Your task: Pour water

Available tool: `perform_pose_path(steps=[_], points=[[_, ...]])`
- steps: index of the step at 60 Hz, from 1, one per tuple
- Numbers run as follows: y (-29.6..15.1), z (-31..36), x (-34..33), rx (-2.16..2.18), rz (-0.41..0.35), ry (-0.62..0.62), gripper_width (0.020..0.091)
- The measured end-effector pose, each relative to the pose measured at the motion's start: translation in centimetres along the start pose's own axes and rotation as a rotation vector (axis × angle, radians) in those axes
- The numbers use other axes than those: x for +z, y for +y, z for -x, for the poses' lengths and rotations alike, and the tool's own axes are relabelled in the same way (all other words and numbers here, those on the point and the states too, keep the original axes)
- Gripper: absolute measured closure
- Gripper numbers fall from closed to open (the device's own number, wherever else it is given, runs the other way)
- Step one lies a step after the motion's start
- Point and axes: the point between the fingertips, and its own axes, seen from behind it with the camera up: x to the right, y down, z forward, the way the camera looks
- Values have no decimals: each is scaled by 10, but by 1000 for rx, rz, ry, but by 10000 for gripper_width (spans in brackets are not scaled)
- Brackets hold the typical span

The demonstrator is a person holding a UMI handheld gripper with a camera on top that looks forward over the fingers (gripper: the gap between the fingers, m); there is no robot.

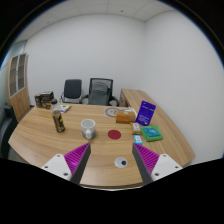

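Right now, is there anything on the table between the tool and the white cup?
Nothing visible blocks it. The tool is open, and bare table lies between its fingers and the white cup. The dark can stands off to one side, beyond the cup.

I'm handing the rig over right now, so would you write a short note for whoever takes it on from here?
Gripper: open and empty, held above the near edge of the wooden table.
Job's things: dark can stands upright beyond the left finger; white cup stands to its right, ahead of the fingers. The two stand apart.
Done: nothing that shows; neither is grasped.
Left: probably approach and grip the can, carry it to the cup, pour. Whether the cup already holds water cannot be seen.
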Motion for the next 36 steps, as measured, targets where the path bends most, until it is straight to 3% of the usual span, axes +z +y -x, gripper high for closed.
perform_pose_path(steps=[16, 36], points=[[10, 74, 35, -60, 52, 2, 245], [14, 252, 105, -11, 62, -31, 247]])
